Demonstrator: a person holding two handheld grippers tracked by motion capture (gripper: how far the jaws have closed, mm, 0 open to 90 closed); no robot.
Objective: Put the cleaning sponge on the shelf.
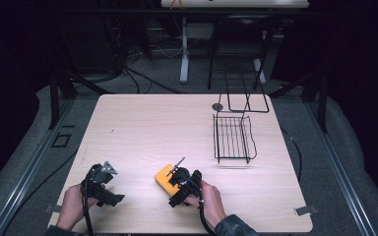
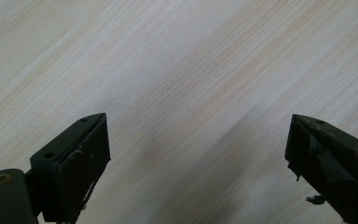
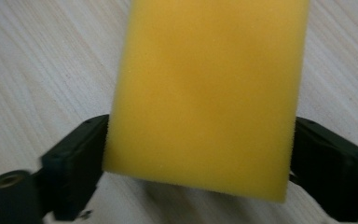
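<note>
Pale, straight-grained wood makes up the table [image 1: 142, 128], matt and smooth. At the near left edge the left gripper [image 2: 198, 154] hovers above bare board with its jaws spread wide and nothing between them (idle, by the look of it).

Just right of it, near the front middle of the table, lies the yellow sponge [image 3: 205, 93], a flat rectangular block of fine-pored foam with soft square edges. The right gripper [image 1: 179, 183] straddles its near end, one black jaw set against each long side; the jaws are partly closed and appear to meet the foam, though how firmly they bite is hard to tell. Foam yields, so I judge a good grip needs a squeeze deep enough to dent the sides before any lift, taken level so the block doesn't twist.

Farther right stands a black wire rack [image 1: 232, 137], thin-barred and open.
</note>
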